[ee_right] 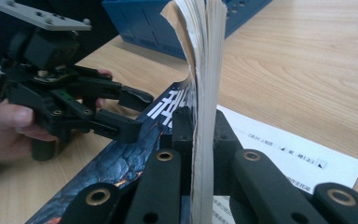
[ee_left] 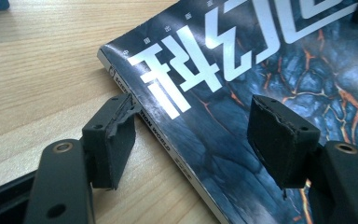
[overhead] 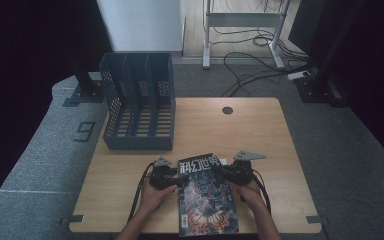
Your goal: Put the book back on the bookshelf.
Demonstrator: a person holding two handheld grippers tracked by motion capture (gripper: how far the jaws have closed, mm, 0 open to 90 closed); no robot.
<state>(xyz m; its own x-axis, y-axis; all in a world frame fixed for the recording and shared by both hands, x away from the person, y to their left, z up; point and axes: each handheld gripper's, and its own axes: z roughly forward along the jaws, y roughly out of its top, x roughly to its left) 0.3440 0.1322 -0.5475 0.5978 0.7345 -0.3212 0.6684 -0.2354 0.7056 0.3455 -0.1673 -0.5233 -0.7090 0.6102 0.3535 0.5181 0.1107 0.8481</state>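
magazine (overhead: 207, 197) at lower centre of the high view; right gripper (ee_right: 200, 135) clamped on its lifted page edge, left gripper (ee_left: 191, 135) jaws apart, straddling the spine.

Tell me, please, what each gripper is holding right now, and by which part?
The right gripper is shut on the magazine, pinching its page edge. The left gripper holds nothing: its jaws stand open astride the magazine's spine.

We look along our left gripper (ee_left: 193, 135), jaws apart: one pad over bare wooden table (ee_left: 32, 70), the other above a dark magazine (ee_left: 242, 88) with white Chinese characters, straddling its spine.
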